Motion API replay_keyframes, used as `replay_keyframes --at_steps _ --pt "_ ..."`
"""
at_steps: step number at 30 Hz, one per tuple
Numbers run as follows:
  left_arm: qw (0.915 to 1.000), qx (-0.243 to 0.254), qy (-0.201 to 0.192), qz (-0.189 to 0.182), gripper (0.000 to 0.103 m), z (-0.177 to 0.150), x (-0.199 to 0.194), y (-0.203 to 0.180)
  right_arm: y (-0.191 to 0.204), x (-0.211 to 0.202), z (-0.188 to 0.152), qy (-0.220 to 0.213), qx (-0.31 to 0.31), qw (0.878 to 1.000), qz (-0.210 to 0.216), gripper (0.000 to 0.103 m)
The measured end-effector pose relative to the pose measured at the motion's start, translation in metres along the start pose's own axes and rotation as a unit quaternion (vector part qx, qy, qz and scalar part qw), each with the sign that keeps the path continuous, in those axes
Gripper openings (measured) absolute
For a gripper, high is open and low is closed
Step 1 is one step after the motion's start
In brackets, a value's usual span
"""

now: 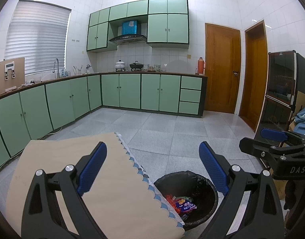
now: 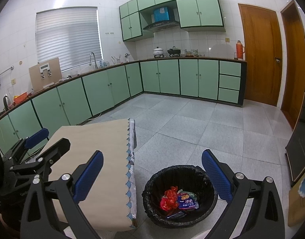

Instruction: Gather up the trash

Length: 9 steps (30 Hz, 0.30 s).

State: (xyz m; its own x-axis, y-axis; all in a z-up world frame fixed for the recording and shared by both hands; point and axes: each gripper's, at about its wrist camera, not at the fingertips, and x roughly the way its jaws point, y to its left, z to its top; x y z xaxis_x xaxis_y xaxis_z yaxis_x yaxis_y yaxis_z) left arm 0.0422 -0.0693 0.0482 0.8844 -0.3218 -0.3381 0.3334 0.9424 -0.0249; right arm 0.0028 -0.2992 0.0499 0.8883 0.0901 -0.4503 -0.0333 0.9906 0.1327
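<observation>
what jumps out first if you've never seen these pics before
The black-lined bin on the floor beside the table draws the eye, with a red wrapper and a blue packet inside. Both the left claw and the right claw are open and hold nothing. Behind, green cabinets line the white-tiled walls.

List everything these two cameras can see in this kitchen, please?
Bin: one, black liner, floor beside table.
Wrappers: several, red and blue, inside bin.
Table: one, beige cloth, scalloped blue edge.
Cabinets: many, green, along walls.
Doors: two, brown wood, right.
Blind: one, white, window.
Pots: two, white and black, stove.
Flask: one, orange, counter end.
Left gripper: open, blue pads.
Right gripper: open, above bin.
</observation>
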Motion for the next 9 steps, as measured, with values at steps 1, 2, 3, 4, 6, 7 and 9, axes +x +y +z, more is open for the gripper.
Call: replay_keyframes --at_steps 1,2,3,4,6,7,9 --pt "1.0000 0.000 0.001 0.001 0.091 -0.0002 0.0001 0.0002 -0.0003 0.0005 -0.0008 0.000 0.000 1.000 0.000 0.097" --pt "1.0000 0.000 0.001 0.001 0.090 0.0002 0.0007 0.0000 -0.0001 0.0011 -0.0017 0.001 0.000 1.000 0.000 0.097" --pt "1.0000 0.000 0.002 0.001 0.091 0.0003 0.0007 0.0001 -0.0005 0.0008 -0.0012 0.001 0.000 1.000 0.000 0.097" --pt "1.0000 0.000 0.002 0.001 0.091 0.0001 0.0004 0.0010 -0.0006 0.0013 -0.0016 0.001 0.000 1.000 0.000 0.097" --pt "1.0000 0.000 0.003 0.001 0.091 -0.0001 0.0006 0.0007 -0.0003 0.0030 -0.0024 0.002 0.001 1.000 -0.001 0.097" --pt "1.0000 0.001 0.003 0.002 0.091 -0.0004 0.0007 0.0004 -0.0019 0.0043 -0.0026 0.003 0.002 1.000 0.000 0.097" --pt "1.0000 0.000 0.004 0.001 0.091 -0.0006 0.0008 0.0006 -0.0021 0.0058 -0.0039 0.004 0.002 1.000 0.000 0.097"
